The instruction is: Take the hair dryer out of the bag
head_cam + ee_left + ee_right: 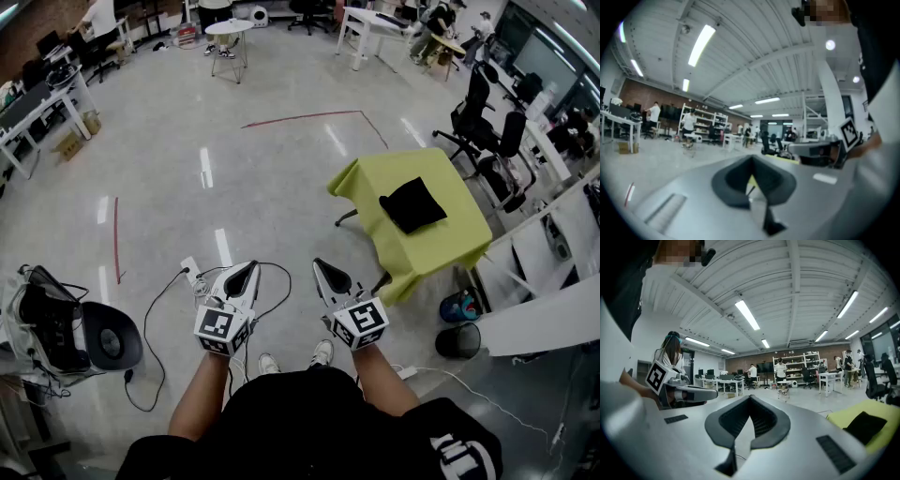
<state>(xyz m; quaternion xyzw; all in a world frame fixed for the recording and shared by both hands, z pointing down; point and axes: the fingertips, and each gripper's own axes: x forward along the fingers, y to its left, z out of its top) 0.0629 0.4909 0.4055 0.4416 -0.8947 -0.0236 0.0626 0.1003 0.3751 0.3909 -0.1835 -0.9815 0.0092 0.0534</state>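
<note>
We hold our left gripper (241, 277) level in front of us, its jaws pressed together with nothing between them. Our right gripper (330, 277) beside it is likewise closed and empty. Both are well apart from the work: the black bag (412, 204) lies on the table (441, 248) draped in yellow-green cloth, ahead and to our right. The hair dryer does not show; we judge it sits inside the bag. To do this step well, we should close in on the table, part the jaws before reaching, and find the bag's opening, which we cannot make out from here. Then one gripper can pin the fabric while the other draws.
</note>
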